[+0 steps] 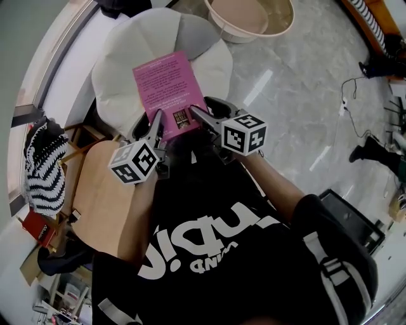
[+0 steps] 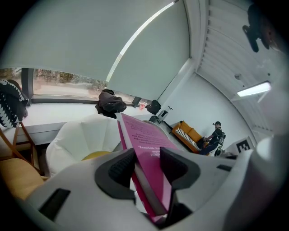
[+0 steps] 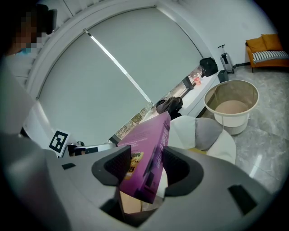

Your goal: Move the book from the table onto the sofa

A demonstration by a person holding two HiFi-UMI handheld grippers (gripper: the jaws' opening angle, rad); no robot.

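Marble floor [image 1: 298, 95], pale and glossy, fills the right side of the head view. On it, against the window wall, stands the sofa [image 1: 120, 70], a white seat with petal-shaped cushions and one grey segment. Nearer the person, at the lower left, is the round wooden table [image 1: 95, 190], its top bare where it shows. A beige tub [image 1: 250, 16] sits on the floor beyond the sofa.

The book [image 1: 168, 89] is off the table and held over the sofa's seat. It is pink, with its printed back cover facing up. Its long axis runs away from the person toward the sofa's back, leaning slightly to the left of the picture. The near short edge, with a small printed patch, is the held end. The far short edge points at the backrest. Whether that far end touches the cushion cannot be told.

The left gripper [image 1: 155, 120] clamps the near left corner; in its own view both dark pads press the book [image 2: 144, 140] from either side. The right gripper [image 1: 200, 114] clamps the near right corner, its jaws set fairly wide yet closed against the book [image 3: 146, 149] standing tilted between them.
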